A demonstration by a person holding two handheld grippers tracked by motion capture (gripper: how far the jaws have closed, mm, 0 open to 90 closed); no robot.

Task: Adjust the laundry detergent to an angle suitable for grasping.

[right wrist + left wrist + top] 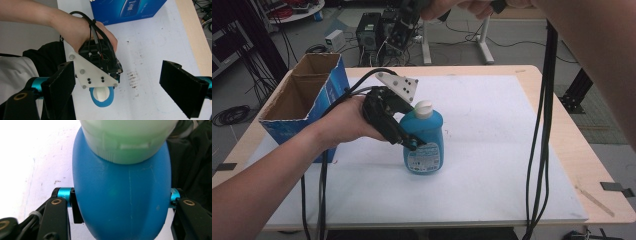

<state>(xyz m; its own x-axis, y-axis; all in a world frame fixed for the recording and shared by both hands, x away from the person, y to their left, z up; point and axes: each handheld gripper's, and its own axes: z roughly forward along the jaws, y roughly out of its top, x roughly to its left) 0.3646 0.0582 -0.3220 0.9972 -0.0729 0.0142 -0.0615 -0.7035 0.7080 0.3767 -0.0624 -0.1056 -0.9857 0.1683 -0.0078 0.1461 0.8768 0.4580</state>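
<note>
Right now the left gripper point(412, 142) is clamped on the blue plastic soap bottle with a white cap point(424, 142). In the left gripper view, one black jaw presses on each side of the bottle's round shoulder, just under the cap. That looks like a good spot to squeeze, because the bottle is narrower there and the jaws can reach around it.

The bottle stands up straight at the middle of the white mat point(492, 150) that covers the wooden worktop point(562, 130). I cannot tell if its bottom touches the mat or hangs just above it. Holding it upright keeps the soap from spilling.

The person's left hand point(344, 122) comes in from the left side, and black cables point(322, 190) trail down from it.

The right gripper point(117, 82) waits high above, looking straight down on the bottle's cap. Its jaws are wide apart with nothing between them, so it seems ready to help with the cap.

An open blue cardboard box point(309, 105) sits near the bottle, at the left edge of the worktop. It may be where the bottle belongs.
</note>
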